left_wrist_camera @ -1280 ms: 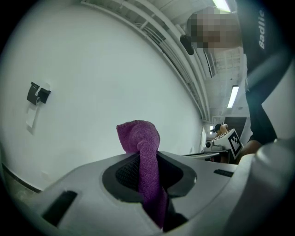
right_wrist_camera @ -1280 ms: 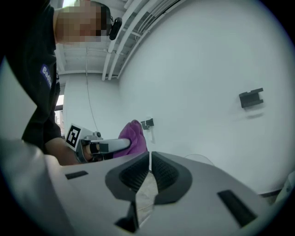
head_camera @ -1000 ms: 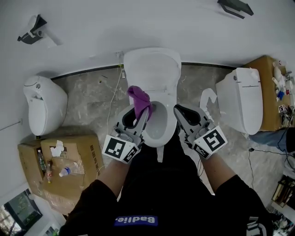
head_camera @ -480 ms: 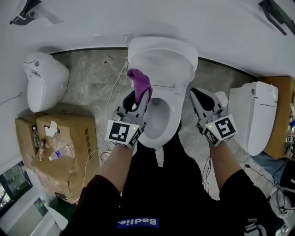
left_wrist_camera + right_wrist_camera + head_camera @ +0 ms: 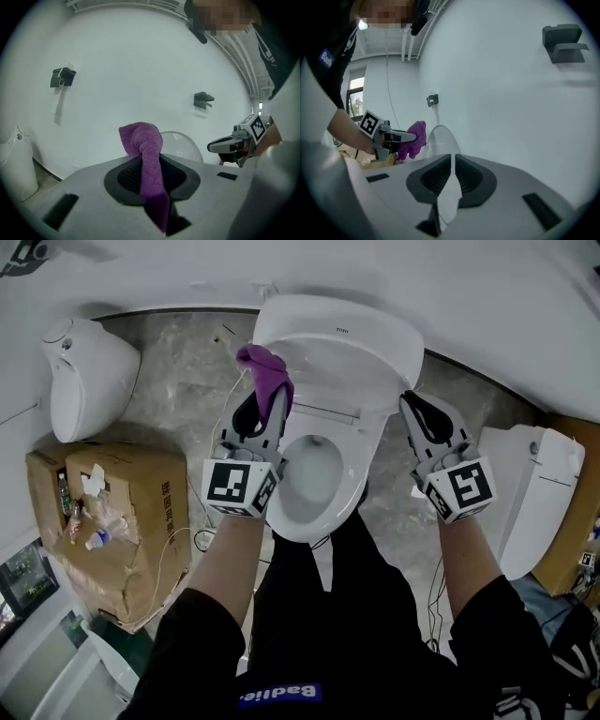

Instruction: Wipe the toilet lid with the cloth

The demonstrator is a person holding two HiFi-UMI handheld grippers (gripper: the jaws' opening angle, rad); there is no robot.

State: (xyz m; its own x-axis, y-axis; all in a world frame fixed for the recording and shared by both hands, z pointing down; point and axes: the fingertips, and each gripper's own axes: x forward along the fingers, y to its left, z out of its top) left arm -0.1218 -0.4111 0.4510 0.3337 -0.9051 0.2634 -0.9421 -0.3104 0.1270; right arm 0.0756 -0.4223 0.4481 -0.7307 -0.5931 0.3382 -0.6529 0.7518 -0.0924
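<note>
The left hand-held gripper [image 5: 255, 418] is pinched tight on the purple cloth [image 5: 265, 373], and a soft bunch sticks out past the tips so it can rub the lid. The cloth is up by the left edge of the toilet lid [image 5: 347, 343], which stands open against the wall above the bowl [image 5: 314, 474]; I can't tell if they touch. The right hand-held gripper [image 5: 422, 413] is closed on nothing, off by the lid's right side, likely to keep out of the way.

White wall [image 5: 506, 306] behind, grey marbled floor [image 5: 187, 395] below. Cardboard box [image 5: 141, 512] at left, a spare toilet [image 5: 84, 376] beside it, another [image 5: 534, 502] at right. Window [image 5: 355, 101] far left.
</note>
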